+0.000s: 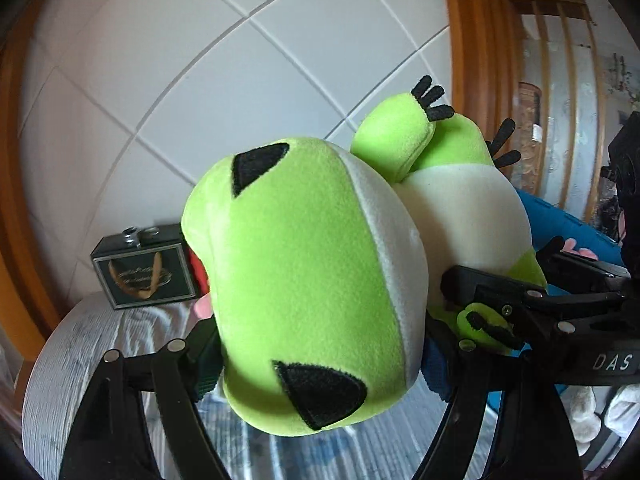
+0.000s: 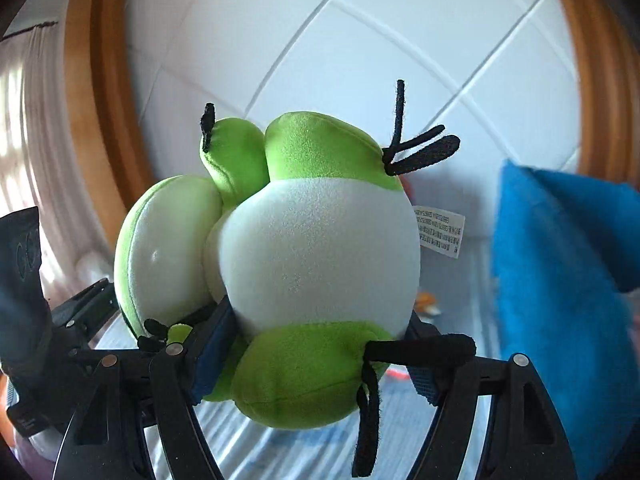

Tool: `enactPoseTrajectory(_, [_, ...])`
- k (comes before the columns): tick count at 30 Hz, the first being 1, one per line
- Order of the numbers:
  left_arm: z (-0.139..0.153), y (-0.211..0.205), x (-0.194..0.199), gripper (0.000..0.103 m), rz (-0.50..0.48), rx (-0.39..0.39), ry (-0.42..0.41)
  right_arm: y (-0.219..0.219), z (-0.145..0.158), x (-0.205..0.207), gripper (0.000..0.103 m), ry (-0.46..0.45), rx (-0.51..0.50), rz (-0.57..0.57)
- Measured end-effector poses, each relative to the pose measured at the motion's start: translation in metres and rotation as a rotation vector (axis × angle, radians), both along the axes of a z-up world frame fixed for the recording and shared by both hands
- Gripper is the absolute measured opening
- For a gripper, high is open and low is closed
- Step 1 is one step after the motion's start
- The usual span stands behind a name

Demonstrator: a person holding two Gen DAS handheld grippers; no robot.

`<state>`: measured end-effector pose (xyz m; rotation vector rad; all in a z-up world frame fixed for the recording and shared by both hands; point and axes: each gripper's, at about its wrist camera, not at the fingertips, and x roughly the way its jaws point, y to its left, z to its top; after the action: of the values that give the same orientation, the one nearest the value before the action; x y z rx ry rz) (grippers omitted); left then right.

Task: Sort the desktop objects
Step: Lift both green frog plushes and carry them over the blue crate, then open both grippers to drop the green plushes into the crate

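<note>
In the left wrist view, the left claw (image 1: 320, 360) is clamped on the head of a green plush frog (image 1: 304, 280), which is held up in the air above the round desk (image 1: 72, 360), its black triangular eyes facing the camera and its white belly turned to the right. The right claw (image 1: 516, 300) reaches in from the right and touches the frog's lower body. A dark framed box (image 1: 142, 272) stands at the back of the desk near the white tiled wall (image 1: 200, 60). In the right wrist view, the right claw (image 2: 320, 356) is closed on the frog's (image 2: 320, 256) white belly and green legs, with its sewn label (image 2: 440, 230) hanging to the right, beside a blue plush item (image 2: 560, 272)
</note>
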<state>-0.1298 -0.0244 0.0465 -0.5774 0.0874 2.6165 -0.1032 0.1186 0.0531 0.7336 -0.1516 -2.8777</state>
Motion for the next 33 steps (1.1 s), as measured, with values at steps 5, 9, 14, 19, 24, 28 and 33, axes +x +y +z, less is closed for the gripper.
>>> enactPoseTrajectory(5, [0.025, 0.103, 0.025, 0.08, -0.138, 0.011, 0.053, 0.091, 0.025, 0.052, 0.076, 0.062, 0.02, -0.147])
enactPoseTrajectory(9, [0.033, 0.188, 0.033, 0.081, -0.227, -0.009, 0.06, 0.17, 0.032, 0.082, 0.076, 0.075, 0.004, -0.257])
enactPoseTrajectory(14, [0.028, 0.286, 0.039, 0.082, -0.318, -0.075, 0.017, 0.255, 0.022, 0.108, 0.076, 0.046, -0.036, -0.359])
enactPoseTrajectory(19, [0.027, 0.363, 0.035, 0.084, -0.376, -0.225, -0.045, 0.317, 0.009, 0.124, 0.082, -0.002, -0.092, -0.432])
enactPoseTrajectory(24, [0.02, 0.394, 0.039, 0.085, -0.345, -0.426, -0.025, 0.338, -0.006, 0.117, 0.086, -0.049, -0.088, -0.45])
enactPoseTrajectory(28, [0.016, 0.38, 0.035, 0.085, -0.313, -0.42, -0.052, 0.331, -0.005, 0.103, 0.098, -0.052, -0.023, -0.465])
enactPoseTrajectory(33, [0.017, 0.371, 0.019, 0.085, -0.304, -0.404, -0.09, 0.338, -0.004, 0.098, 0.103, -0.048, 0.012, -0.5])
